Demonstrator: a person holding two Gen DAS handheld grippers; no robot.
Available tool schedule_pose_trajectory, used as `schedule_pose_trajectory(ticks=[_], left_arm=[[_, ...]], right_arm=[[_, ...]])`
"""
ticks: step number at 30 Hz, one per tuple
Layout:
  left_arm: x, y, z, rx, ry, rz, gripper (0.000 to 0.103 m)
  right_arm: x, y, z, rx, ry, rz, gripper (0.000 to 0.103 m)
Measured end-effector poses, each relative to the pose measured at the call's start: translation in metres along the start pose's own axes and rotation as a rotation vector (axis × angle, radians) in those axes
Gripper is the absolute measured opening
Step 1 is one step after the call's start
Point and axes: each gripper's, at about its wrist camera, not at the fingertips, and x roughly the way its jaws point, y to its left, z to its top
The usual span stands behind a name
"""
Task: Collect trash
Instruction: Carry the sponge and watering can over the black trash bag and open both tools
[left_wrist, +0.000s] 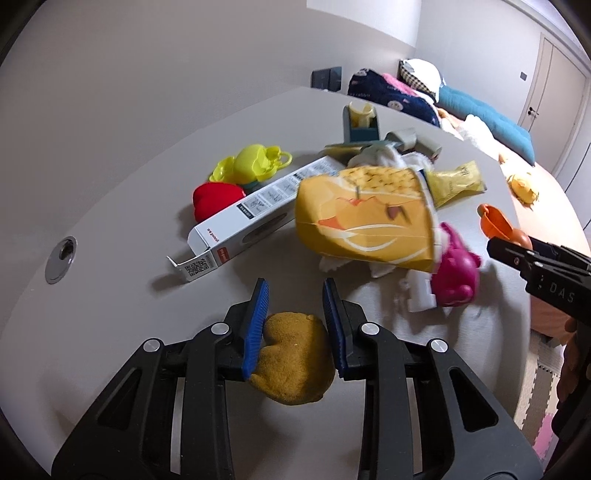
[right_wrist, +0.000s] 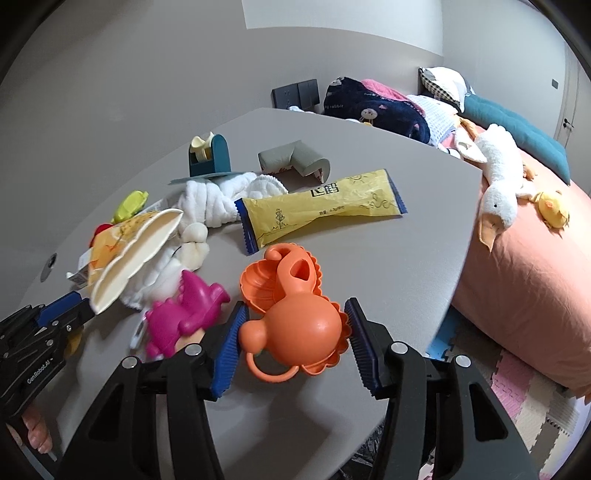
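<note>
Yellow wrapper (right_wrist: 321, 206) lengthwise across (flat)

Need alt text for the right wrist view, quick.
The right tool is shut on an orange toy on a grey table. Beyond lie a yellow wrapper, a white cloth and a pink toy; the left tool enters at left.

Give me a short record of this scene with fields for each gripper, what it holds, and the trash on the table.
left gripper: closed on brown sponge
right gripper: closed on orange toy
trash on table: yellow wrapper, paper cup, white box
other items: pink toy, white cloth
</note>
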Motion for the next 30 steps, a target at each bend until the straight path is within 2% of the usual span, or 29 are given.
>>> schedule_pose_trajectory(ticks=[7,14,30], left_arm=[[-0.023,-0.024,-0.004,0.025,-0.033,-0.033,0.030],[-0.039,-0.066,-0.007,0.082,-0.056,-0.091,0.030],[-0.042,-0.159,-0.016,0.210,-0.046,-0.230,0.030]], right_arm=[[-0.032,-0.016,-0.012,0.019,-0.032,-0.012,0.055],[-0.066,-0.044,-0.028,0.052,-0.063,-0.044,0.055],[-0.115,-0.109,-0.062,0.141,-0.098,-0.125,0.055]])
